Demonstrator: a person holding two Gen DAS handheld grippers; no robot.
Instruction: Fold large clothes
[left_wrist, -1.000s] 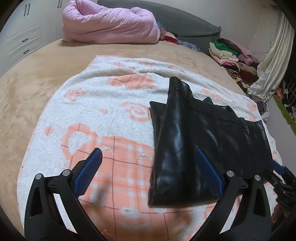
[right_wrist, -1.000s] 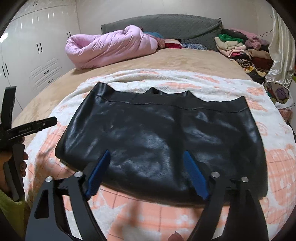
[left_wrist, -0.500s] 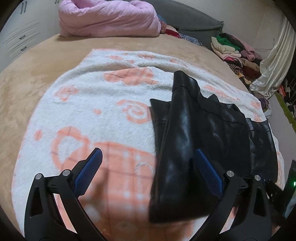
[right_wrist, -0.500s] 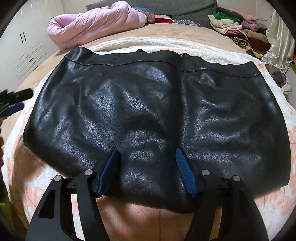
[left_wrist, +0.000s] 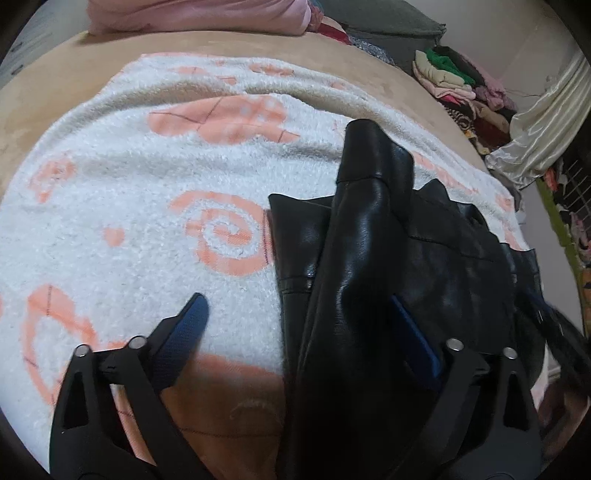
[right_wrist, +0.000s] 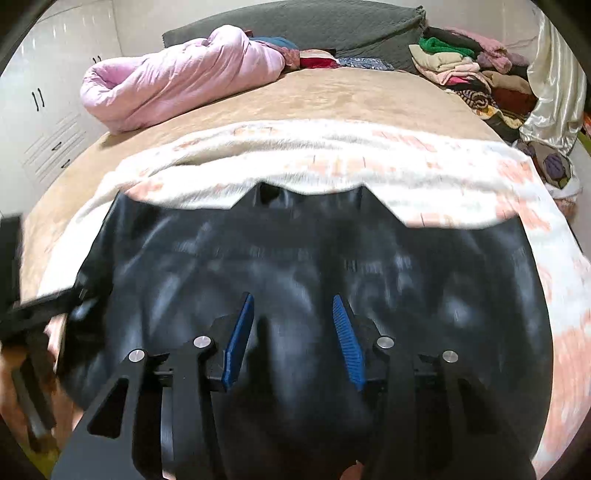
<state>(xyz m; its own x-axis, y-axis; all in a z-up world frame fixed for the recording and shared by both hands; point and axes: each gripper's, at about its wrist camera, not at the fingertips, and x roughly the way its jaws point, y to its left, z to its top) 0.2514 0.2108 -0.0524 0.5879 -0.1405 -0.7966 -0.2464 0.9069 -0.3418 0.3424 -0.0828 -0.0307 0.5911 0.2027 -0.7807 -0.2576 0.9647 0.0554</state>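
A black leather skirt (left_wrist: 369, 277) lies flat on a white and orange blanket (left_wrist: 147, 184); its left side stands up in a ridge. My left gripper (left_wrist: 295, 306) hangs low over that left edge with its jaws wide and closing. One finger is over the blanket, the other over the leather, and the ridge rises between them without pad contact. My right gripper (right_wrist: 293, 325) is low over the middle of the skirt (right_wrist: 424, 295) near its front hem. Its jaws are closing with leather below the gap and no visible pinch.
The blanket (right_wrist: 406, 177) covers a tan bed (right_wrist: 332, 96). A rolled pink duvet (right_wrist: 177, 81) and grey headboard sit at the far end, with stacked folded clothes (right_wrist: 454, 62) at the far right. My left gripper (right_wrist: 29, 314) shows at that view's left edge.
Both grippers have dropped forward onto the skirt, which now fills more of each view. The right jaws have narrowed a lot, the left jaws a little.
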